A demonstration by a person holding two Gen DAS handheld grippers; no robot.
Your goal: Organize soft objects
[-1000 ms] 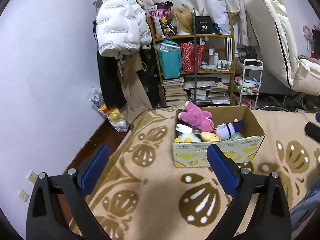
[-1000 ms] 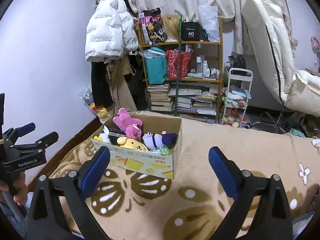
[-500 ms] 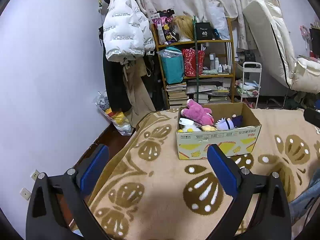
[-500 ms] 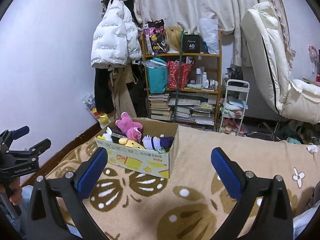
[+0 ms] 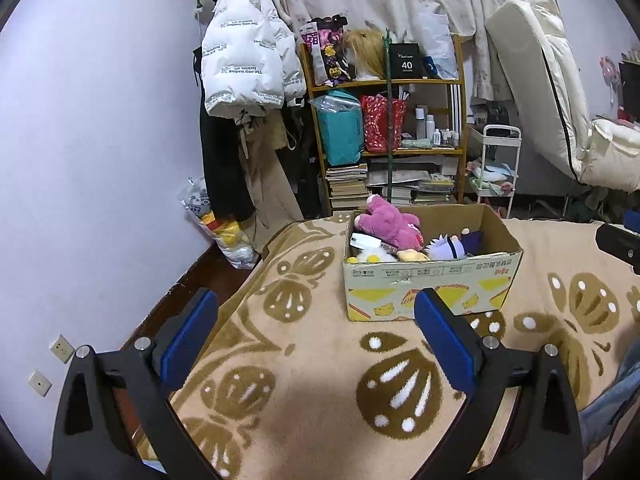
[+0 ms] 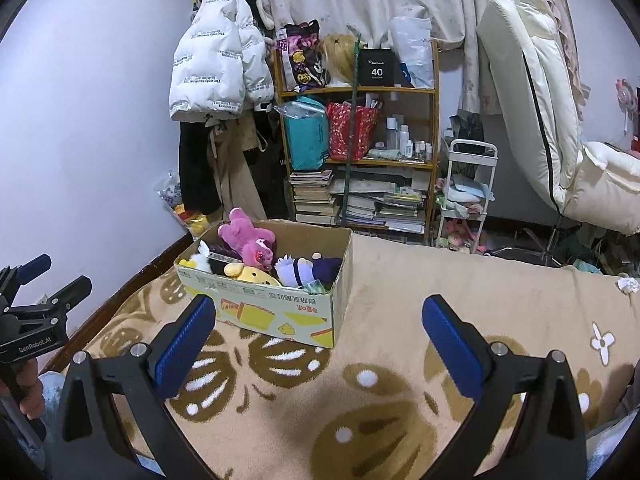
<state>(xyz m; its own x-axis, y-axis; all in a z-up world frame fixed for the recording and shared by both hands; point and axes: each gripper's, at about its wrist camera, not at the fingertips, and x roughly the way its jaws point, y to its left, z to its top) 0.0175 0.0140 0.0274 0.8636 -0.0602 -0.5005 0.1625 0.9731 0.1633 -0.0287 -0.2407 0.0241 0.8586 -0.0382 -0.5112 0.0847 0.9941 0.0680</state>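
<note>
While the cardboard box (image 5: pixel 432 276) is sitting on the patterned blanket (image 5: pixel 320 380), holding a pink plush bear (image 5: pixel 388 224) and what is probably a purple-haired doll (image 6: pixel 304 270), both the left gripper (image 5: pixel 316 336) and the right gripper (image 6: pixel 320 340) are hovering released, grasping nothing.

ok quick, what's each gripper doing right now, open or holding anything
left gripper: open, holding nothing.
right gripper: open, holding nothing.

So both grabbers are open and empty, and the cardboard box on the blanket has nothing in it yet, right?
Not quite. Both the left gripper and right gripper are open and empty, but the cardboard box already holds plush toys, such as the pink plush; the right wrist view shows this.
</note>
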